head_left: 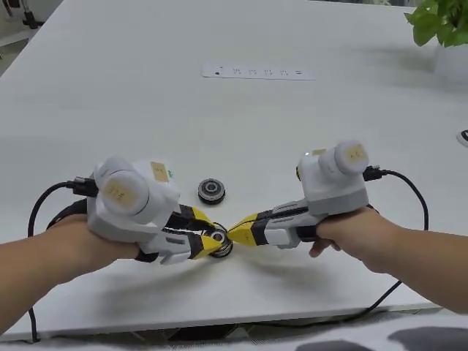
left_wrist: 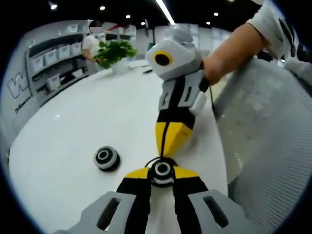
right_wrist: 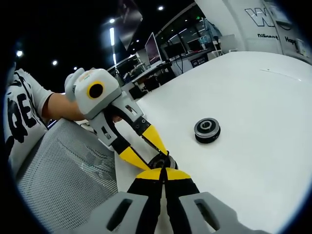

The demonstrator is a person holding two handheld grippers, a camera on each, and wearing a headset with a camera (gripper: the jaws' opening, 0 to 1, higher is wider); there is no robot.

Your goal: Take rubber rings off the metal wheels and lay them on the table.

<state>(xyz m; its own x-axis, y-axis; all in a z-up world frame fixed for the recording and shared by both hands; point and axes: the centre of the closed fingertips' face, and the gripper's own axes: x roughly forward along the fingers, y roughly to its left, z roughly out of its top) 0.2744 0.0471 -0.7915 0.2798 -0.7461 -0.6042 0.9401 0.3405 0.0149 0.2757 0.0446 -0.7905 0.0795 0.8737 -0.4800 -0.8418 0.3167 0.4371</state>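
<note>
White worktop (head_left: 219,110), broad, matte. Centre of frame: one black-rimmed metal wheel (head_left: 211,190), lying flat. Lower centre, near the front edge: second wheel (head_left: 221,244), caught between jaws; contact with surface unclear. Upper centre: white socket strip (head_left: 258,72). Right: black cable (head_left: 411,191).

Black-ringed wheel (head_left: 211,191) flat on table (head_left: 307,110); second wheel (left_wrist: 162,170) gripped in left tool (left_wrist: 163,174).

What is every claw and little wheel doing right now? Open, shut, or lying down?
left claw: shut on the held wheel.
right claw: shut, seemingly pinching the rubber ring at its tips.
held wheel: clamped between the left claw's jaws.
rubber ring: partly pulled away from the held wheel, not off yet.
second wheel: lying flat on the table, untouched, black ring on.
</note>
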